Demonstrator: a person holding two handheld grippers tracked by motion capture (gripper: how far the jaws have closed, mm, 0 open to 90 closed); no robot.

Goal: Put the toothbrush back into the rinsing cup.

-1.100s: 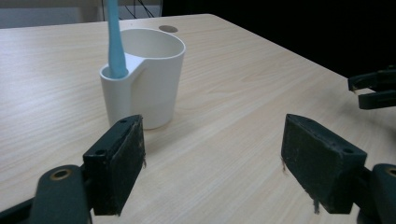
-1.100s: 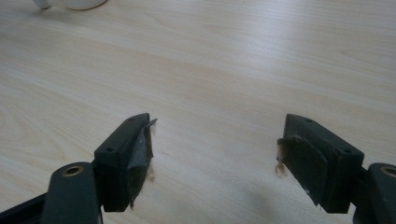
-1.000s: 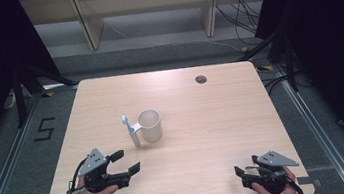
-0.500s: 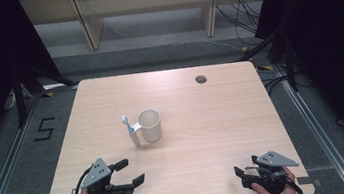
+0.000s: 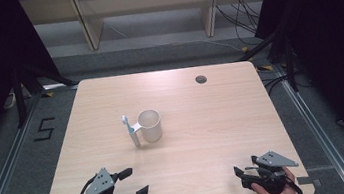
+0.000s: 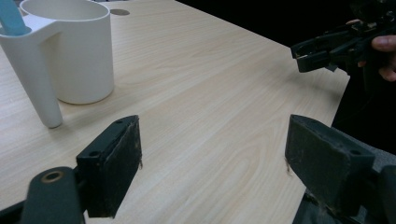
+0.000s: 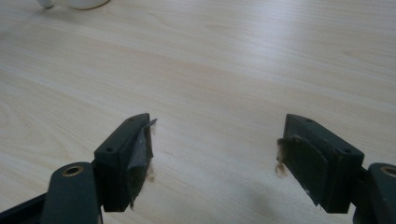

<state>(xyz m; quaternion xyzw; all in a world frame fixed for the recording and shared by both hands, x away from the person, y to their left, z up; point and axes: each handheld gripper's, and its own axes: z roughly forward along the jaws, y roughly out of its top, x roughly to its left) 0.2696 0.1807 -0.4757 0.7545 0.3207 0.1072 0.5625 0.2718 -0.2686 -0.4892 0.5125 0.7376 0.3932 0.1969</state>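
From the high view, your left gripper (image 5: 133, 182) sits near the front edge of the worktop (image 5: 213, 121) at about 7 o'clock, jaws spread and holding nothing, and your right gripper (image 5: 244, 174) rests at about 5 o'clock, likewise released. The white cup (image 5: 150, 125) stands upright near the middle of the worktop, a little toward 10 o'clock from centre, well apart from both grippers, and a toothbrush (image 5: 126, 124) with a blue end stands in the holder on the cup's handle side, at the cup's 9 o'clock. A small round hole (image 5: 201, 79) lies at about 1 o'clock near the far edge. In the left gripper view, the cup (image 6: 74, 51) fills the upper left, at 10 o'clock from the open jaws, with the toothbrush (image 6: 11, 21) poking up from its holder, and your other gripper (image 6: 310, 53) shows at 2 o'clock. In the right gripper view, the jaws stand wide over bare wood, and the cup's base (image 7: 84, 3) just peeks in at 11 o'clock. You look to be at the start, before any reach. The next move probably calls for bringing the left gripper forward toward 12 o'clock and lining its jaws on the toothbrush or the cup wall.
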